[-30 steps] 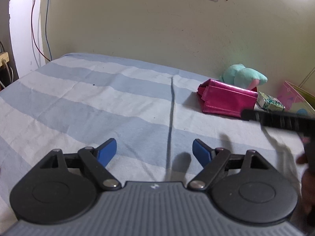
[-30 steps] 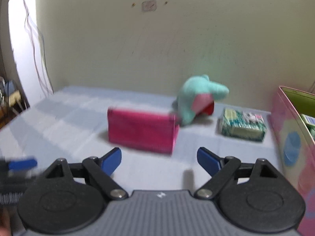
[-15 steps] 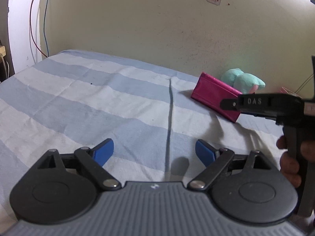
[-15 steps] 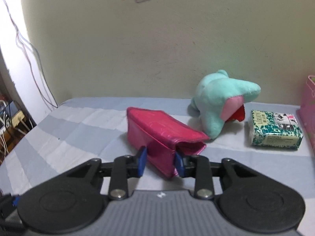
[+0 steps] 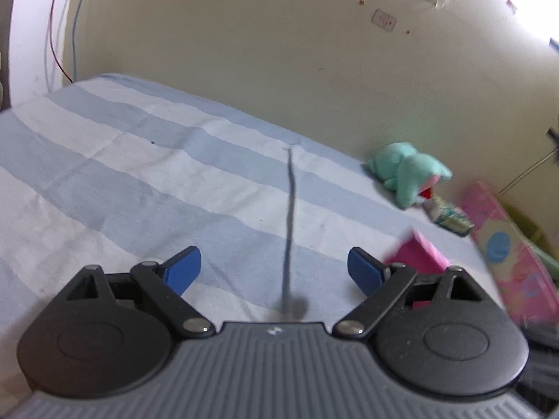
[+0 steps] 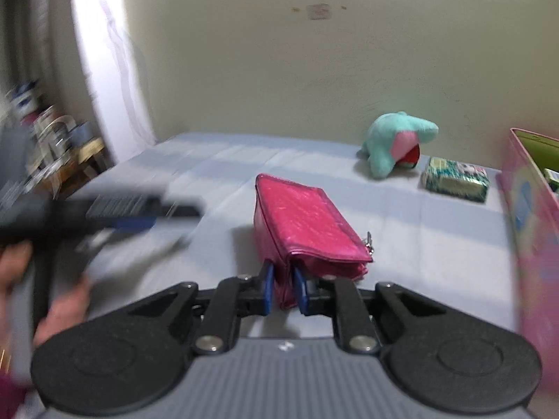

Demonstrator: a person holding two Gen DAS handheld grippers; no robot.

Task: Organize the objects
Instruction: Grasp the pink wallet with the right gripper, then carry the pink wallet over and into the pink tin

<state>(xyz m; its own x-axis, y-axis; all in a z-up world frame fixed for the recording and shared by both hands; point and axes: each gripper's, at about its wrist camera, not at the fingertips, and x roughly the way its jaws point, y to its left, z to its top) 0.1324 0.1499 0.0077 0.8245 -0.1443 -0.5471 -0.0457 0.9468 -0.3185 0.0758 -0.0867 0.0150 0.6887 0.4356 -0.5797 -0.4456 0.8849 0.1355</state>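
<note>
My right gripper (image 6: 283, 288) is shut on the near edge of a shiny magenta pouch (image 6: 307, 225), which sticks out ahead of the blue pads above the striped bed sheet (image 6: 436, 241). The same pouch (image 5: 415, 256) shows blurred just right of my left gripper (image 5: 274, 270), which stands open over the sheet with nothing between its fingers. A teal plush toy (image 6: 398, 141) and a green patterned packet (image 6: 454, 179) lie by the wall. A pink box (image 6: 534, 216) with a green inside stands at the right.
The left gripper (image 6: 104, 211), held by a hand (image 6: 21, 279), crosses the left of the right wrist view, blurred. Cluttered shelves (image 6: 52, 139) stand past the bed's left edge. Cables (image 5: 63, 35) hang on the wall at far left.
My right gripper shut on the pink pouch and carried it toward me and rightward, away from the plush. The left gripper's view tilted and its jaws widened slightly.
</note>
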